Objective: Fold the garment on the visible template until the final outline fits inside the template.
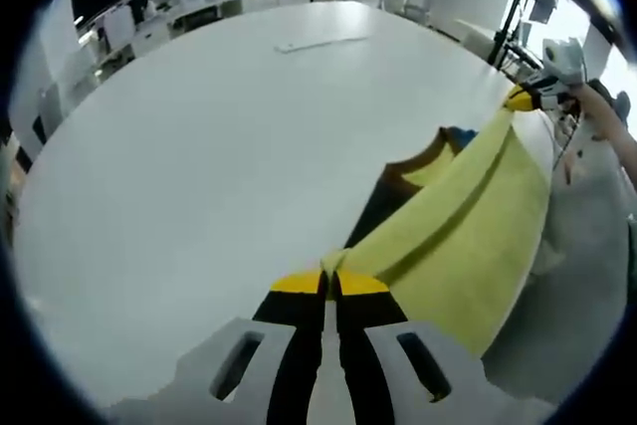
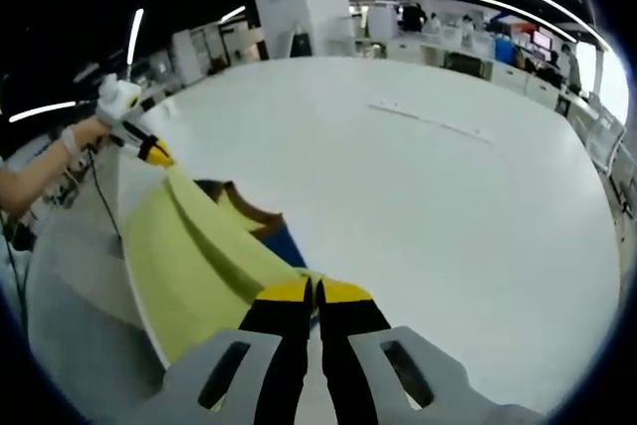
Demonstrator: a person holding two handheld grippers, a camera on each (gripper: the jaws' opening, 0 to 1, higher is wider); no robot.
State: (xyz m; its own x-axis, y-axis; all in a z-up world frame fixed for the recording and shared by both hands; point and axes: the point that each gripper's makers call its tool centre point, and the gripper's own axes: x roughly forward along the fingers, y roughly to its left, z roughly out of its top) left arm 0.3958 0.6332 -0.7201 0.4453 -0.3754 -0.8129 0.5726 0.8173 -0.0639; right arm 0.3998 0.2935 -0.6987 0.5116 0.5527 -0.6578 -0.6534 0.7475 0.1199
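So the yellow garment (image 1: 468, 236) is stretched out between both tools right at the near edge of the big white surface (image 1: 219, 166), with most of it hanging off over the floor. The left tool (image 1: 329, 284) has its jaws pinched tight on one corner of the cloth, and the right tool (image 2: 315, 291) is clamped on the opposite corner the same way. There's a dark brown collar (image 2: 254, 214) with a bit of blue peeking out by the surface edge.
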